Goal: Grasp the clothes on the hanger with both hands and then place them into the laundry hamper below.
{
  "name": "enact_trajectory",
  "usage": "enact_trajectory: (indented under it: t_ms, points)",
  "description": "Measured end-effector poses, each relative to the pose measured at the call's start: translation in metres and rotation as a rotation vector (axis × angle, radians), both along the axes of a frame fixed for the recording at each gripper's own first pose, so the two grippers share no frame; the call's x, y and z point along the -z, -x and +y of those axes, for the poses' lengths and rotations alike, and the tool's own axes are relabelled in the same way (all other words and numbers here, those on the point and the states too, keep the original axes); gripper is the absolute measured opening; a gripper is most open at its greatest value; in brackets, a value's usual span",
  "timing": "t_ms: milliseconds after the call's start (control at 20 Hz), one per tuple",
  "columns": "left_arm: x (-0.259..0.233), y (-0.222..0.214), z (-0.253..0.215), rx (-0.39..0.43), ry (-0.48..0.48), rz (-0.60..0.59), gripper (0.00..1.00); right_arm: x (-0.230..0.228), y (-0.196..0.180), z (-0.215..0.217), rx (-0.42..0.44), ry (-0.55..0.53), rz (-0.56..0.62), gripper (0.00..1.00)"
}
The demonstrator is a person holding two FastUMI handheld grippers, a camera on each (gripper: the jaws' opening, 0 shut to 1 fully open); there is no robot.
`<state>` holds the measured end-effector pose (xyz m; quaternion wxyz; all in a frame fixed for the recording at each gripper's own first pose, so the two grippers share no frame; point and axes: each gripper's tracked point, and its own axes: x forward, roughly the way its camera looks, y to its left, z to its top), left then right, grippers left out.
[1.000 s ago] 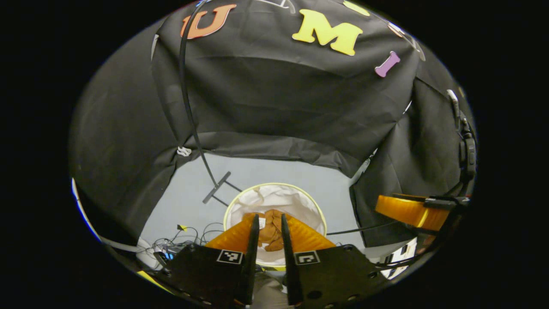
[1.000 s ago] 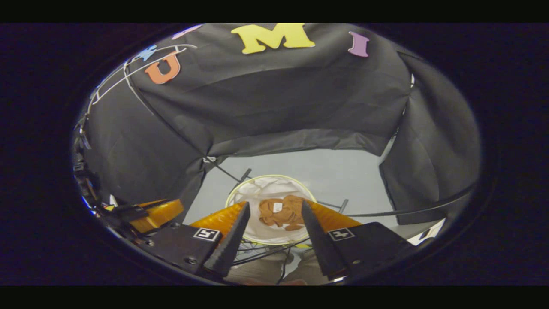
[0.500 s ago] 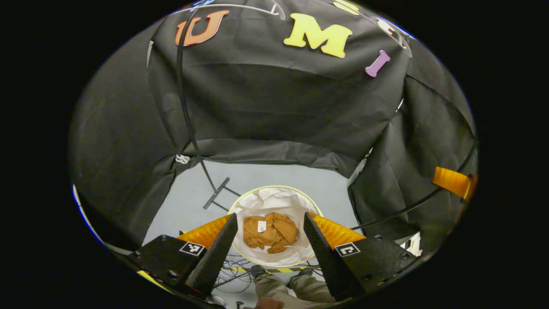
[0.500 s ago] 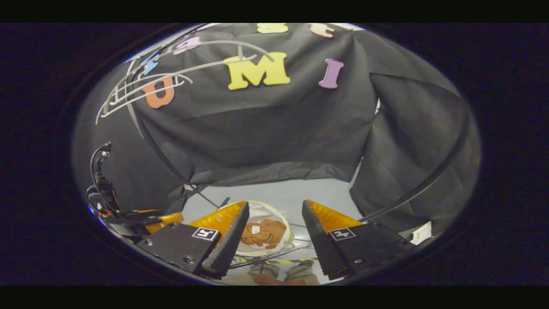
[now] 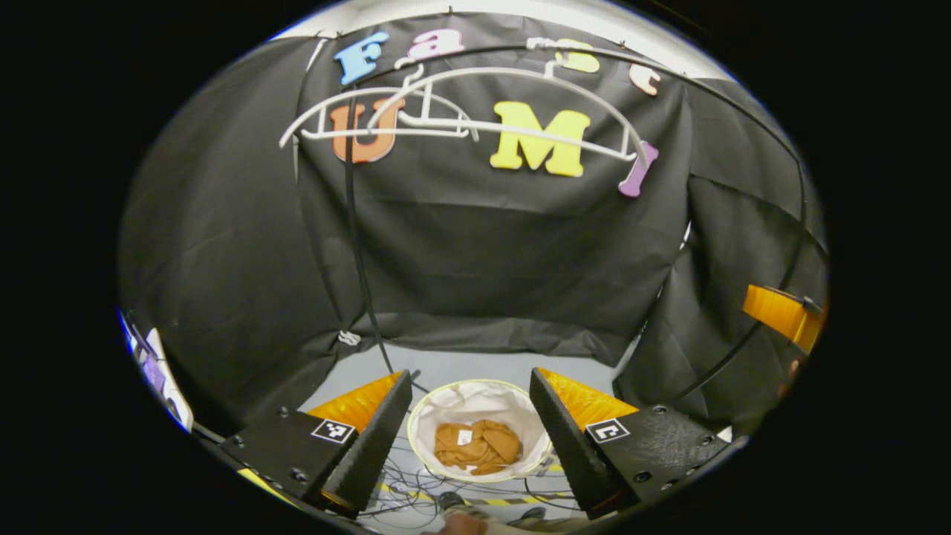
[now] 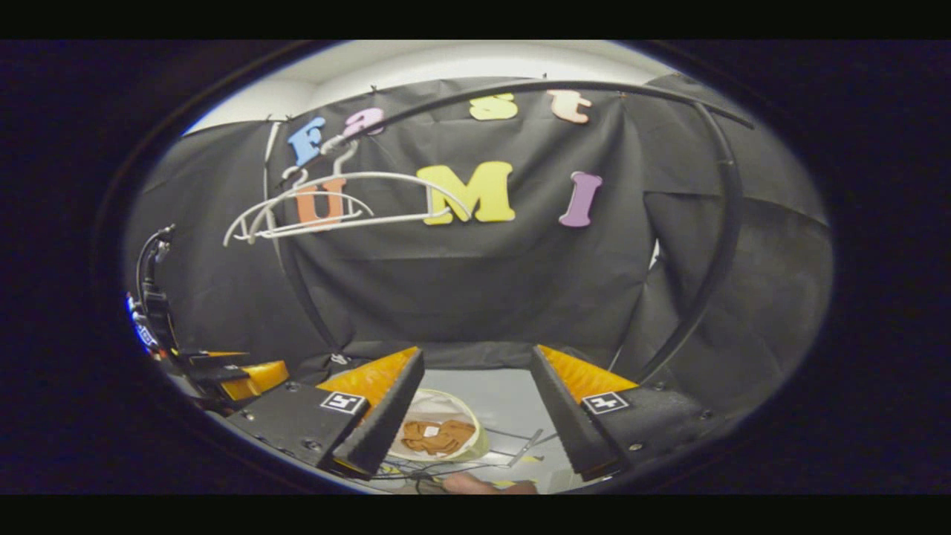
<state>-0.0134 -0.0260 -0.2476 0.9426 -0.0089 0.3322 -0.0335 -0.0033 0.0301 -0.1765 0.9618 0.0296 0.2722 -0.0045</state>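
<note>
Now the brown clothes [image 5: 476, 446] lie bunched inside the laundry hamper [image 5: 427, 416], below the bare hanger [image 5: 461, 130]. My left gripper [image 5: 469, 420] and right gripper [image 6: 475, 405] have jaws wide apart, holding nothing. I judge little risk remains; the floor cables [image 5: 405, 483] beside the hamper could snag a careless low move.

In the right gripper view, the laundry hamper [image 6: 475, 440] at lower centre is partly hidden behind the right hand-held gripper [image 6: 475, 416], whose left finger covers the hamper's near rim. The brown clothes [image 6: 437, 437] inside are too small to tell what garment they are. At the left edge, the left hand-held gripper [image 6: 245, 375] is cut off. In the left gripper view, the right edge cuts the other gripper.
</note>
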Motion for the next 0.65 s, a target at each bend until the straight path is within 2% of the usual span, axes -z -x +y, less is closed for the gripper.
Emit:
enact_trajectory:
  t_ms: [200,250,400,450,500,650]
  points:
    - [-0.044,0.034,-0.007,-0.076,-0.016,-0.126,0.97,-0.040,0.028,-0.021,-0.060,-0.001,-0.109,0.98]
    - [-0.056,0.043,-0.008,-0.091,-0.019,-0.154,1.00,-0.047,0.033,-0.027,-0.075,-0.003,-0.132,1.00]
    - [-0.097,0.063,-0.009,-0.107,-0.065,-0.243,1.00,-0.075,0.044,-0.036,-0.115,-0.017,-0.192,0.99]
    - [-0.112,0.071,-0.011,-0.102,-0.082,-0.281,0.97,-0.084,0.046,-0.041,-0.124,-0.015,-0.213,0.99]
    - [-0.127,0.078,-0.012,-0.097,-0.096,-0.312,1.00,-0.094,0.047,-0.049,-0.121,-0.012,-0.237,1.00]
    - [-0.169,0.089,-0.017,-0.095,-0.113,-0.384,1.00,-0.124,0.046,-0.072,-0.106,-0.001,-0.295,0.99]
